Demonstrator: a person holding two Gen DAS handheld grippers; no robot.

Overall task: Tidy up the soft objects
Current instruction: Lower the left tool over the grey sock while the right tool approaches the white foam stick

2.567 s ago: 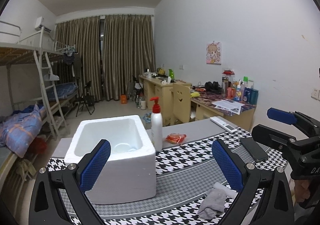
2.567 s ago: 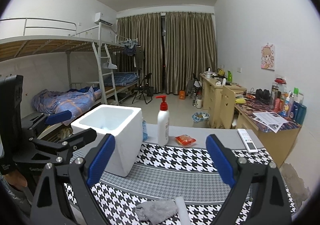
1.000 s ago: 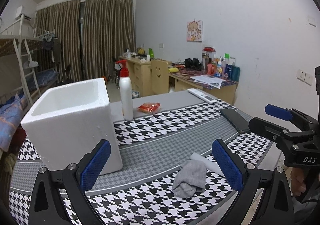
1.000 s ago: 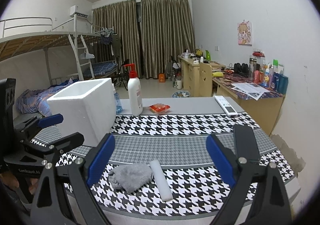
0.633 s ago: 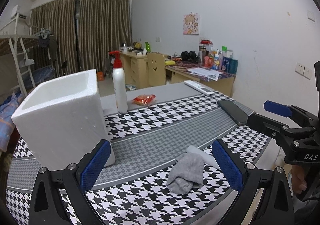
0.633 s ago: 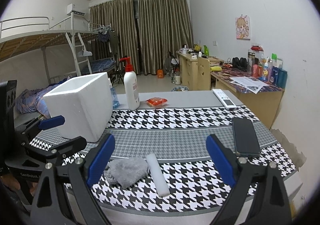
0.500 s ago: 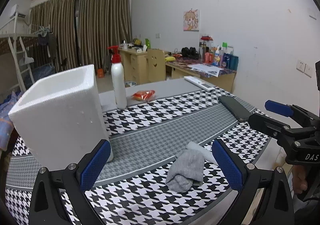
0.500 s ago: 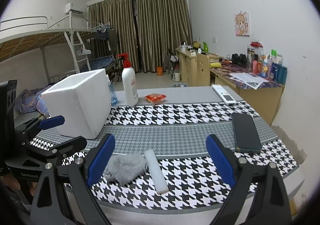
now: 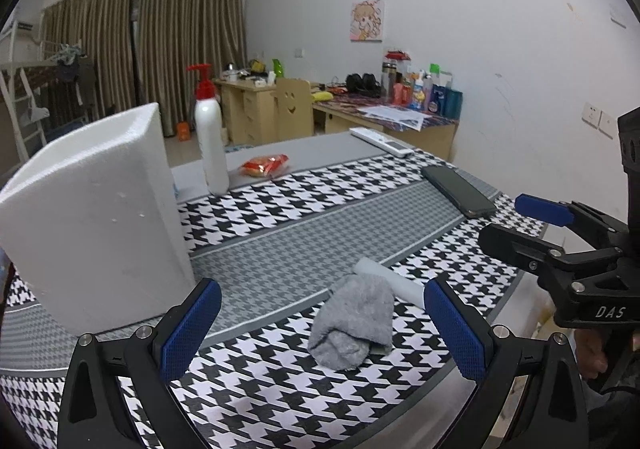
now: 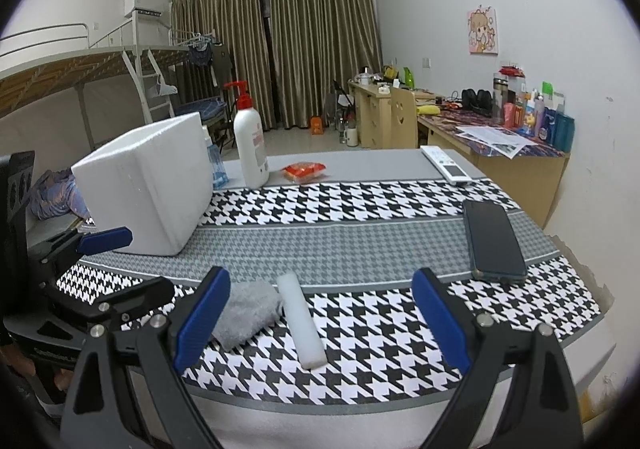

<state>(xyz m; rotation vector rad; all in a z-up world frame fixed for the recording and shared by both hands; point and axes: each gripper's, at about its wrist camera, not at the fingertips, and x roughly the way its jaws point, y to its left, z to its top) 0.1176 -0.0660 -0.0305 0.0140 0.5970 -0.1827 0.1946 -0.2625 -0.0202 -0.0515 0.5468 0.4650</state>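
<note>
A crumpled grey sock (image 9: 354,320) lies near the front edge of the houndstooth-covered table (image 9: 280,249), with a white foam stick (image 9: 390,281) touching its right side. Both also show in the right wrist view, the sock (image 10: 246,311) and the stick (image 10: 301,321). A white foam box (image 9: 94,217) stands open-topped at the left, also seen in the right wrist view (image 10: 150,185). My left gripper (image 9: 320,329) is open, low over the sock. My right gripper (image 10: 320,321) is open, with the stick between its fingers' lines.
A white pump bottle (image 9: 210,145), a red snack packet (image 9: 264,165), a remote (image 10: 444,165) and a black phone (image 10: 494,241) lie on the table. A wooden desk with bottles (image 10: 520,117) stands at the right wall. A bunk bed (image 10: 80,69) is on the left.
Both grippers have come down and closer to the table's front edge; the sock and foam stick now sit larger and between the fingers. Both stay open. Nothing on the table moved.
</note>
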